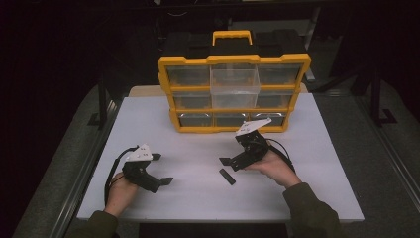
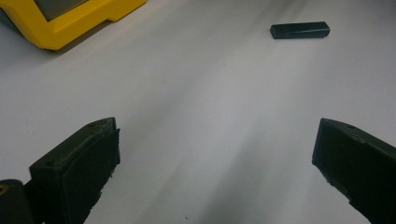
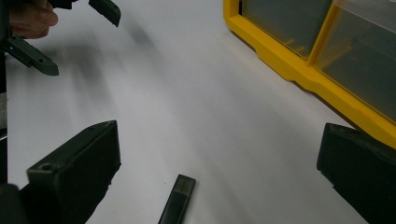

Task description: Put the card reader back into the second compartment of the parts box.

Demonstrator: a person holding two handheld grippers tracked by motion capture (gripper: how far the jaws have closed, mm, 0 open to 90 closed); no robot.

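A small black bar (image 1: pixel 227 176) lies flat on the white table (image 1: pixel 198 198), just in front of my right gripper (image 1: pixel 231 149). That gripper is open and empty. In the right gripper view the bar (image 3: pixel 177 200) lies low between the wide-apart jaws of the right gripper (image 3: pixel 219 135), nearer the left one and touching neither. My left gripper (image 1: pixel 162 169) rests at the front left, open and empty, pointing right. In the left gripper view the bar (image 2: pixel 300 31) lies far ahead of the left gripper (image 2: pixel 217 133). The left gripper (image 3: pixel 70 35) also shows at the top left of the right gripper view.
A yellow and black drawer organizer (image 1: pixel 233 60) stands at the back centre, with its top middle clear drawer (image 1: pixel 235 80) pulled out. Its yellow frame (image 3: pixel 289 65) runs close along the right gripper's right side. One corner of the organizer (image 2: pixel 60 28) lies ahead left of the left gripper.
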